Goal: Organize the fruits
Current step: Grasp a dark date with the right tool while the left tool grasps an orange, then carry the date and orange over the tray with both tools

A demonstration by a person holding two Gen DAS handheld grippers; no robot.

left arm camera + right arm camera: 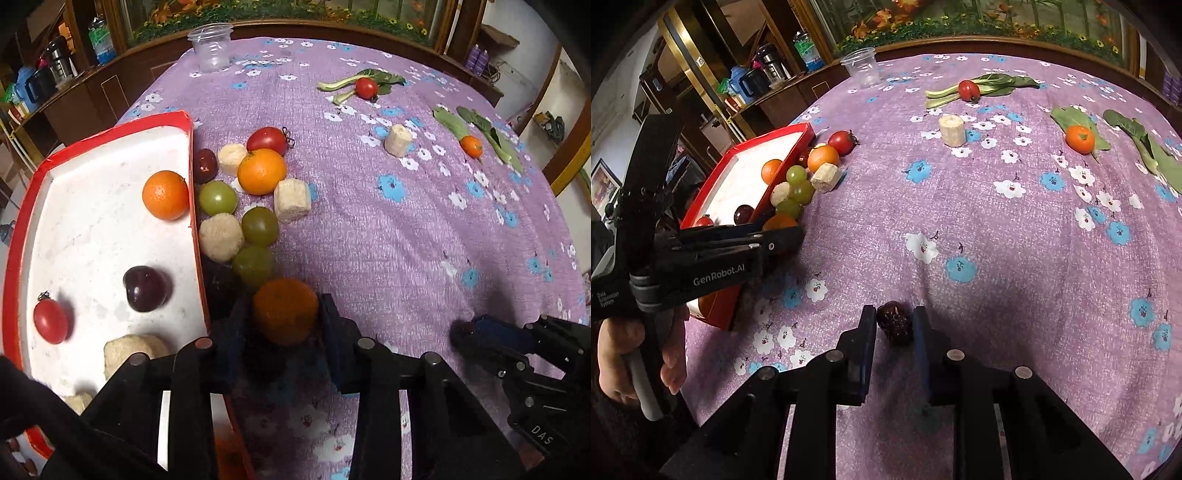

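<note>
My left gripper is shut on an orange just right of the red-rimmed white tray; it also shows in the right wrist view. The tray holds an orange, a dark plum, a red tomato and pale chunks. A pile of green grapes, an orange, a tomato and pale chunks lies beside the tray. My right gripper is shut on a dark wrinkled date low over the purple cloth; it also shows in the left wrist view.
A clear plastic cup stands at the table's far edge. Far right lie a tomato on leaves, a pale chunk, and a small orange fruit on leaves. Wooden cabinets surround the table.
</note>
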